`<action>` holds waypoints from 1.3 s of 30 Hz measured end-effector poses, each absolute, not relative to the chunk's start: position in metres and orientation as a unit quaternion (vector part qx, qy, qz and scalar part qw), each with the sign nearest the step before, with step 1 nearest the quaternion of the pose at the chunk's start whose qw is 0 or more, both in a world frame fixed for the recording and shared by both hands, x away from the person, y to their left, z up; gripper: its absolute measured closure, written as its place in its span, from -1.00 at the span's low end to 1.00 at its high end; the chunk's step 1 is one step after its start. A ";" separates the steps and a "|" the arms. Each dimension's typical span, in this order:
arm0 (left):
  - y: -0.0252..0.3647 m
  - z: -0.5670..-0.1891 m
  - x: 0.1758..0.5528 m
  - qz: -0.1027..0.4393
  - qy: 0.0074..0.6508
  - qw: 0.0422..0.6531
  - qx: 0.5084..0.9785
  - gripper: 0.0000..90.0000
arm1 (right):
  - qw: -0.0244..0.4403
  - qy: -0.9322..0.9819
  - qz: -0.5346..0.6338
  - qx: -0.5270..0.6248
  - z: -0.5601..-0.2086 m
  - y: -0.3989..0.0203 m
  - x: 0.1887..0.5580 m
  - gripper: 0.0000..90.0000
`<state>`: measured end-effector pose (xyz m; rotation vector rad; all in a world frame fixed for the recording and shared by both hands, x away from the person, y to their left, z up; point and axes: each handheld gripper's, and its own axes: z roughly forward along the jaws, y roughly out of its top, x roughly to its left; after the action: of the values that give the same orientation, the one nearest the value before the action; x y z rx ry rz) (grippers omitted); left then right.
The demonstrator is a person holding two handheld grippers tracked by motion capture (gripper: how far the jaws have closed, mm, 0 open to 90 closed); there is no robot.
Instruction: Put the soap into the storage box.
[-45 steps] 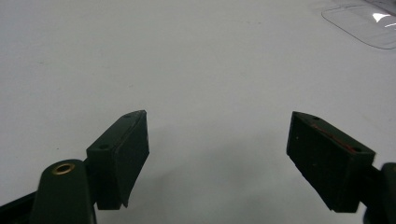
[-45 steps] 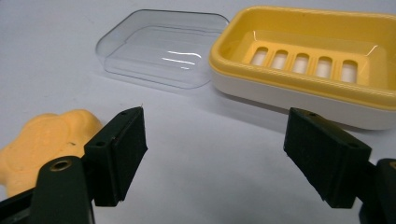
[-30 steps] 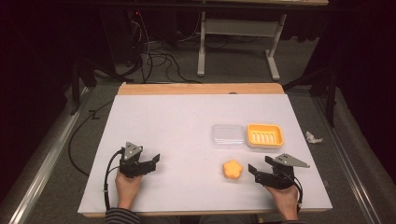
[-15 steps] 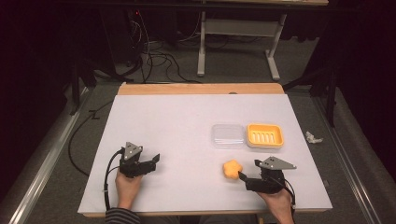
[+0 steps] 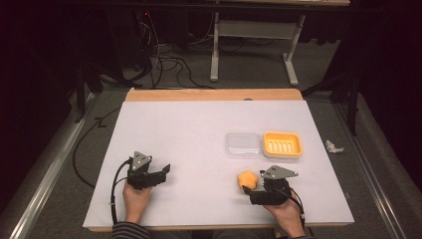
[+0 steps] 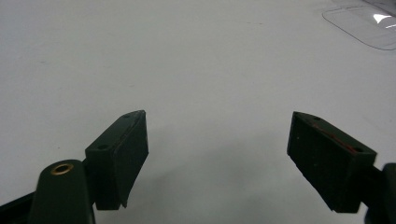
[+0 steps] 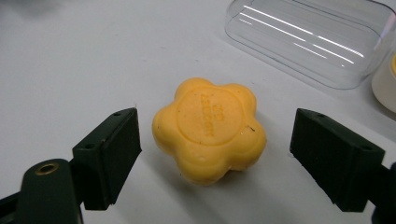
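An orange flower-shaped soap bar [image 7: 210,128] lies flat on the white table, stamped face up. My right gripper [image 7: 215,119] is open, one jaw on each side of the soap, with a gap between each pad and the bar. Its jaws have just been opening wider. From above, the soap [image 5: 247,179] sits at the tips of the right gripper [image 5: 250,189], near the table's front right. My left gripper [image 5: 162,173] rests at the front left. It is open, and in its own view the left gripper [image 6: 217,119] has only bare table between its jaws.
A clear plastic lid [image 5: 243,145] and an orange soap dish [image 5: 282,144] lie side by side just beyond the soap. The lid [image 7: 308,37] is close behind the bar. A wooden strip [image 5: 214,94] edges the table's far side. Crumpled paper [image 5: 334,146] lies on the floor at right.
My right gripper has moved left, up to the soap, and its jaws now stand on either side of the bar. The left gripper has stayed where it was.
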<state>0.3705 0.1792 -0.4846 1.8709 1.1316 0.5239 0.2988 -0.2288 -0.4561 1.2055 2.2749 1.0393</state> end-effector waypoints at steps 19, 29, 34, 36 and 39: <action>0.179 -0.485 0.370 0.210 0.454 0.432 0.750 -0.54 | 0.167 0.834 0.315 0.421 -0.467 -0.204 0.319 -0.66; 0.179 -0.485 0.370 0.209 0.454 0.432 0.751 -0.53 | 0.174 0.838 0.304 0.419 -0.470 -0.202 0.320 -0.54; 0.179 -0.485 0.370 0.209 0.454 0.432 0.750 -0.53 | 0.183 0.840 0.295 0.418 -0.471 -0.202 0.320 -0.45; 0.179 -0.485 0.370 0.209 0.455 0.433 0.750 -0.53 | 0.185 0.839 0.296 0.418 -0.472 -0.202 0.320 -0.43; 0.179 -0.485 0.370 0.209 0.455 0.432 0.750 -0.53 | 0.187 0.840 0.296 0.414 -0.472 -0.203 0.319 -0.42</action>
<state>0.3704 0.1793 -0.4845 1.8696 1.1329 0.5210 0.3195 -0.2025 -0.4718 1.1650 2.3653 0.8330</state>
